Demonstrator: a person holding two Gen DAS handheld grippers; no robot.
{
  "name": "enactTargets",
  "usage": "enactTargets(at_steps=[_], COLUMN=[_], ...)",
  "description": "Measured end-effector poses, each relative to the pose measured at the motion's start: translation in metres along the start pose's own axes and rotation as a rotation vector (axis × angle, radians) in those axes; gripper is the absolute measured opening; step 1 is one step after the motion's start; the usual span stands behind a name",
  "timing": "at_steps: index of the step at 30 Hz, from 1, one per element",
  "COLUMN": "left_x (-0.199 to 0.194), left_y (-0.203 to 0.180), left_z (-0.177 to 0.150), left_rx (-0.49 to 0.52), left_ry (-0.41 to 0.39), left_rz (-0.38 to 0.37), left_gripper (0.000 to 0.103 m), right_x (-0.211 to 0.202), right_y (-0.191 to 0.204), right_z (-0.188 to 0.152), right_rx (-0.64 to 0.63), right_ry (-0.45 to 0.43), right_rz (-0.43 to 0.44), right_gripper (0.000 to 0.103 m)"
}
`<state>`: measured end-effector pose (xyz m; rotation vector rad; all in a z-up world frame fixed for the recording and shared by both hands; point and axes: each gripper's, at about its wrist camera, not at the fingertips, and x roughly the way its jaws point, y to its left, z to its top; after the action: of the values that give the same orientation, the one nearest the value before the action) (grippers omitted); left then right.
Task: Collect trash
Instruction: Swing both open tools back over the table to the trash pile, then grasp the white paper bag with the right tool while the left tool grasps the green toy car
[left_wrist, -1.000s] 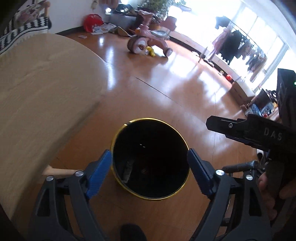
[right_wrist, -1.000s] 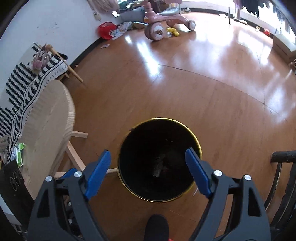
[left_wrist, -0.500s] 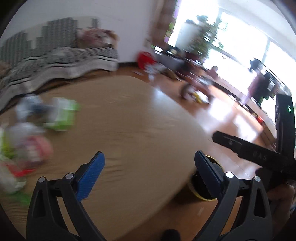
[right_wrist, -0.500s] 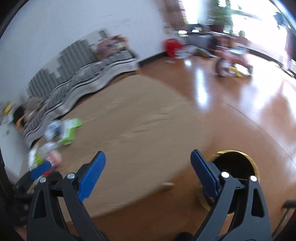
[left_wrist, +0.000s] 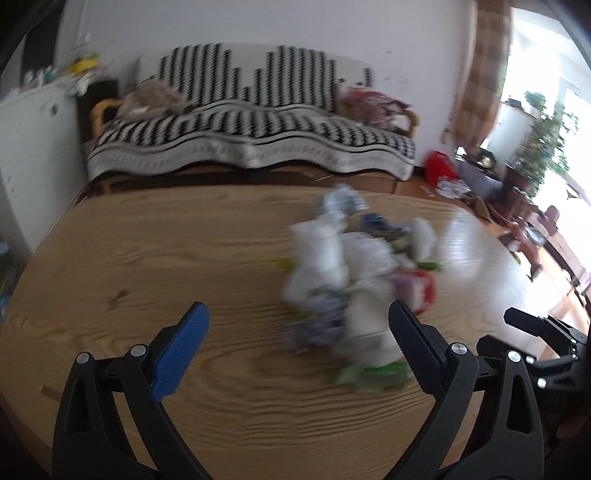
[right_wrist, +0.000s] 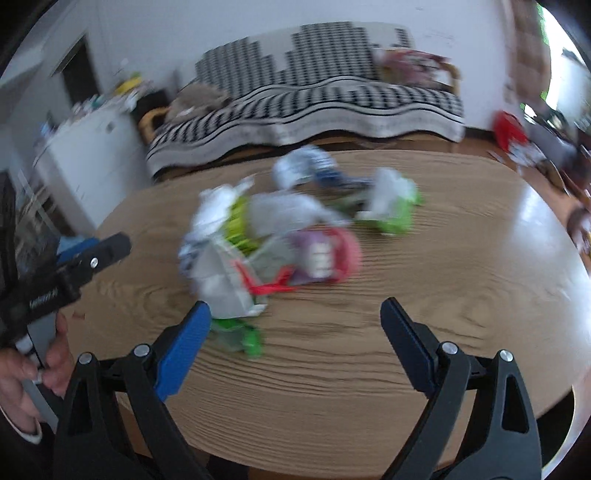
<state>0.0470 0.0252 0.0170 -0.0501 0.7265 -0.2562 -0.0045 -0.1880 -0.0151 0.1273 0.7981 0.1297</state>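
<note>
Striped sofa (left_wrist: 251, 136) backs an oval wooden worktop (left_wrist: 147, 258). Trash pile (left_wrist: 354, 280) of blurred wrappers and white packets lies right of centre, about 1 o'clock from the left gripper (left_wrist: 297, 350); in the right wrist view it sits at 11 o'clock from the right gripper (right_wrist: 295, 350). Step in hand, by my reading: reaching for a fresh piece. Both sets of fingers spread wide, empty, touching nothing. Next move calls for lowering onto one wrapper at the pile's near edge, then closing.
</note>
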Motion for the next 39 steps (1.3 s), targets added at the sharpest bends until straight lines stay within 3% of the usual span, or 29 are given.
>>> enactTargets(at_steps=[8, 17, 18, 19, 20, 21, 30, 34, 39], left_x=[0.013, 0.033, 0.037, 0.039, 0.042, 0.044, 0.059, 0.064, 0.083], left_y=[0.047, 0.050, 0.047, 0.046, 0.045, 0.043, 0.012, -0.017, -0.041], left_z=[-0.015, -0.021, -0.021, -0.023, -0.023, -0.023, -0.028, -0.033, -0.042], left_rx=[-0.029, 0.011, 0.018, 0.024, 0.031, 0.035, 0.104, 0.186, 0.231], left_ry=[0.060, 0.101, 0.110, 0.115, 0.121, 0.125, 0.138, 0.136, 0.195], left_rz=[0.047, 0.045, 0.047, 0.050, 0.053, 0.056, 0.039, 0.011, -0.009], left_gripper=[0.095, 0.095, 0.095, 0.095, 0.095, 0.095, 0.095, 0.095, 0.095], right_x=[0.045, 0.091, 0.094, 0.097, 0.098, 0.098, 0.050, 0.034, 0.014], right_y=[0.057, 0.060, 0.059, 0.058, 0.056, 0.054, 0.016, -0.004, -0.025], right_z=[-0.003, 0.000, 0.000, 0.000, 0.000, 0.000, 0.010, 0.010, 0.007], right_rx=[-0.166, -0.173, -0.171, -0.169, -0.166, -0.162, -0.077, -0.034, 0.001], right_ry=[0.032, 0.087, 0.096, 0.102, 0.107, 0.112, 0.010, 0.003, -0.011], right_rz=[-0.019, -0.040, -0.035, -0.029, -0.024, -0.014, 0.057, 0.074, 0.071], right_gripper=[0.090, 0.090, 0.084, 0.069, 0.061, 0.054, 0.054, 0.054, 0.054])
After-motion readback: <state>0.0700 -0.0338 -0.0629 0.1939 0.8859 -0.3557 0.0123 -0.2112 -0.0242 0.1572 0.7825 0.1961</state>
